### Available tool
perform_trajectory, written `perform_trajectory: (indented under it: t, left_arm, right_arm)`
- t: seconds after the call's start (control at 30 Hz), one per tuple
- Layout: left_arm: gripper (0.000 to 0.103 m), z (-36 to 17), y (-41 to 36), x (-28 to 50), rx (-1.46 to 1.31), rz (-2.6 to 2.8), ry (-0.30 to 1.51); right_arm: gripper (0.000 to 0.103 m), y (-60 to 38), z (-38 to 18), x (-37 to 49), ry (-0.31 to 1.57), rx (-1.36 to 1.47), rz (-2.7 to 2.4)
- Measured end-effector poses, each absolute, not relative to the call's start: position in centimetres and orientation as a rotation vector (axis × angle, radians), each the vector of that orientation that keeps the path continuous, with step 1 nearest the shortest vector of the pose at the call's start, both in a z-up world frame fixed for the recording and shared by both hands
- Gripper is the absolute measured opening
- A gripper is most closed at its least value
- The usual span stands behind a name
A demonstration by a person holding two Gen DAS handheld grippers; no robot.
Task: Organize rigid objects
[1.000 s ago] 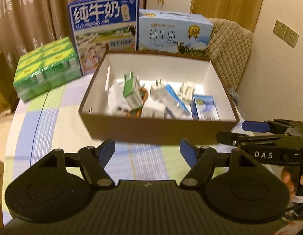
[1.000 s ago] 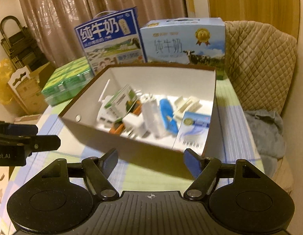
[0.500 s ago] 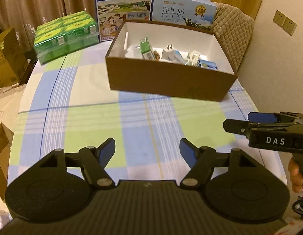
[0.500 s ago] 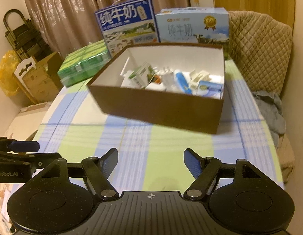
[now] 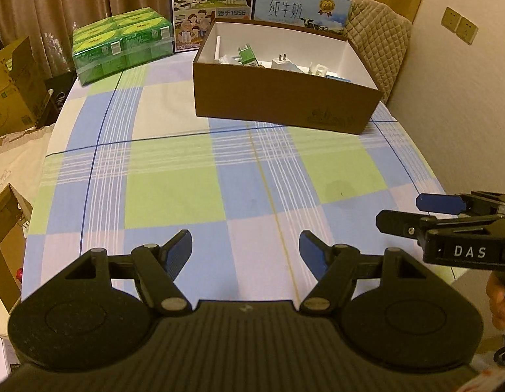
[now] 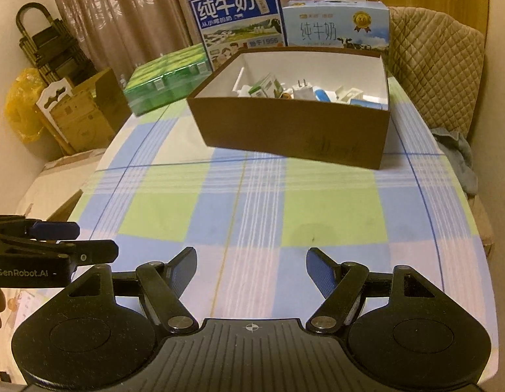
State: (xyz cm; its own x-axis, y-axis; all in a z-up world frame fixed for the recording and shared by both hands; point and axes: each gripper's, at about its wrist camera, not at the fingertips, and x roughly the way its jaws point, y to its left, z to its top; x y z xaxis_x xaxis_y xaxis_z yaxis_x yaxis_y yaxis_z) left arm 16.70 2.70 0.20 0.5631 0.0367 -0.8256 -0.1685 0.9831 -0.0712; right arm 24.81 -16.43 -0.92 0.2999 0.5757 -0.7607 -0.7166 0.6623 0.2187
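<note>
Place: a home room is shown.
Signs: curtains [image 6: 121, 23], checked tablecloth [image 5: 187, 176], quilted chair [image 6: 435, 75], milk cartons [image 6: 239, 32].

Brown box [image 5: 278, 98] — white inside, tablecloth [image 5: 193, 176] — blue, green, white checks

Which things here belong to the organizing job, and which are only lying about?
Belongs to the job:
- brown box
- small items inside it: green carton, white plug, blue tube
- left gripper and right gripper, both open and empty

Just lying about:
- green pack
- dark blue milk case
- light blue milk case
- checked tablecloth
</note>
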Motion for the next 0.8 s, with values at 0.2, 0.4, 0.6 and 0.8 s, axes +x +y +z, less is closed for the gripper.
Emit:
perform_trajectory:
  t: [0.2,0.4,0.6,0.8]
  left_arm:
    - [0.069,0.2,2.7,14.7,-0.151,0.116,0.967]
    - [0.069,0.3,2.8,13.2,-0.155,0.119,0.957]
    - [0.069,0.6,2.6,12.3,-0.157,0.120,0.941]
    - [0.069,0.9,2.3,11.8,-0.152,0.118,0.931]
  right_arm:
    - [0.071,-17.0,-0.7,22.5,0.921,-0.175,0.860]
    - [0.071,-17.3,-0.6,21.1,0.917,-0.173,0.856]
    - [0.071,-17.4,-0.6,20.0,0.910,-0.176,0.863]
    - [0.071,-17.7,-0.5,19.2,0.904,-0.174,0.861]
